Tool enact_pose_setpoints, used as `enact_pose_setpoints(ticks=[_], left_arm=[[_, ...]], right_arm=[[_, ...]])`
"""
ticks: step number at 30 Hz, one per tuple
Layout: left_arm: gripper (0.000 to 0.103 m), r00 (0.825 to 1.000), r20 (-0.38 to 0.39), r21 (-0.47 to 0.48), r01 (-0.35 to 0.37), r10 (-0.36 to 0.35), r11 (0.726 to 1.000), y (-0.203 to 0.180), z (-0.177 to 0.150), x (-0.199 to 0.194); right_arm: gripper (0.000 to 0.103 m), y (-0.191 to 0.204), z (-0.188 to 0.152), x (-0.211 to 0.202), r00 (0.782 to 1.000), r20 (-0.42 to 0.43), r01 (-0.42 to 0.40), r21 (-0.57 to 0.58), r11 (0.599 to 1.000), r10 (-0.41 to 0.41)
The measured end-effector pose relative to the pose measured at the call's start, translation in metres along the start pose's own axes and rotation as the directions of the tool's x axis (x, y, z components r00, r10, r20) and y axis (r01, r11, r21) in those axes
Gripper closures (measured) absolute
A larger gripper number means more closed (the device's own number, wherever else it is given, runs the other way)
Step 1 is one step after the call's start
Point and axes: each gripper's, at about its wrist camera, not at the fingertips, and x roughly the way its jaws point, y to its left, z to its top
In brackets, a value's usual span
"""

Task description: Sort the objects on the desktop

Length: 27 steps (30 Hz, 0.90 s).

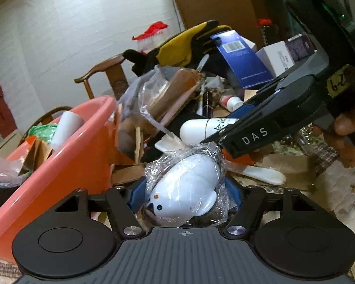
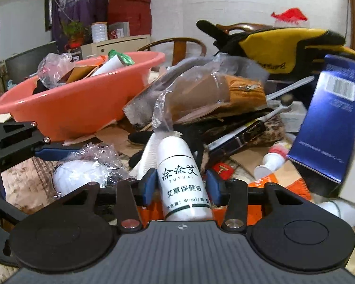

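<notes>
Fingers astride white bottle.

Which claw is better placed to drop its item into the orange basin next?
Left, probably. The left claw straddles the plastic-wrapped white toy right beside the orange basin; the right claw, around the white bottle, sits farther away.

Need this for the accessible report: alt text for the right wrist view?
A white bottle with black Chinese print stands between the right gripper's blue pads, gaps visible on both sides. Behind it lies a clutter pile with a yellow-black glove and a blue box; an orange basin of scraps sits at left.
</notes>
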Motion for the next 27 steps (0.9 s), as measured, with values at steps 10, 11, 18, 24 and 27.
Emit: enact_pose_setpoints(ticks=[10,11,18,24,27], left_arm=[[0.036,0.999,-0.01,-0.054,-0.04,0.04,0.998,0.004,0.0,-0.004],[0.036,0.999,-0.011,-0.063,-0.044,0.044,0.997,0.005,0.0,-0.005],[0.036,0.997,-0.012,-0.117,-0.071,0.07,0.991,0.009,0.002,-0.014],[0.036,0.995,0.032,-0.138,-0.09,0.095,0.986,0.009,0.015,-0.032],[0.036,0.99,0.063,-0.149,-0.114,0.125,0.982,0.014,0.024,-0.046]], right_arm=[[0.06,0.027,-0.002,-0.006,0.992,0.006,0.126,-0.164,0.978,-0.127],[0.06,0.03,-0.002,-0.008,0.99,0.013,0.139,-0.182,0.973,-0.139],[0.061,0.04,0.002,-0.025,0.969,0.065,0.246,-0.238,0.94,-0.237],[0.061,0.055,0.005,-0.035,0.953,0.11,0.303,-0.264,0.915,-0.284],[0.061,0.062,0.013,-0.044,0.946,0.142,0.321,-0.277,0.906,-0.291]])
